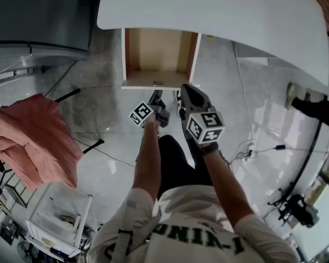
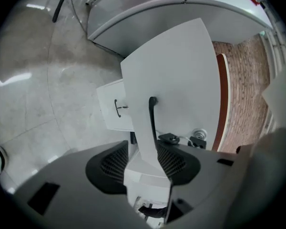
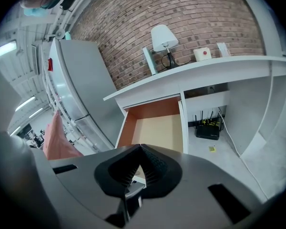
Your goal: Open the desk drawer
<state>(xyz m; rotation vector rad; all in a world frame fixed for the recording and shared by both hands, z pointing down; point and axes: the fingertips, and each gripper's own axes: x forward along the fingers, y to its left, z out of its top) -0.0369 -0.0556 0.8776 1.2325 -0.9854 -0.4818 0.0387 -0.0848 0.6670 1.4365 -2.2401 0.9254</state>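
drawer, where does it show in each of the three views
Head view: drawer top centre, pulled out from the desk.
Left gripper view: its white front fills the centre, handle between the open jaws.
Right gripper view: drawer at centre, above the jaws.
Shared landmark: the grey fridge.

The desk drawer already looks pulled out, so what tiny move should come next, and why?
Probably ease the left claw back from the drawer. It stands pulled out, its bare inside showing, and the claw's jaws are apart, gripping nothing, so nothing seems left to pull.
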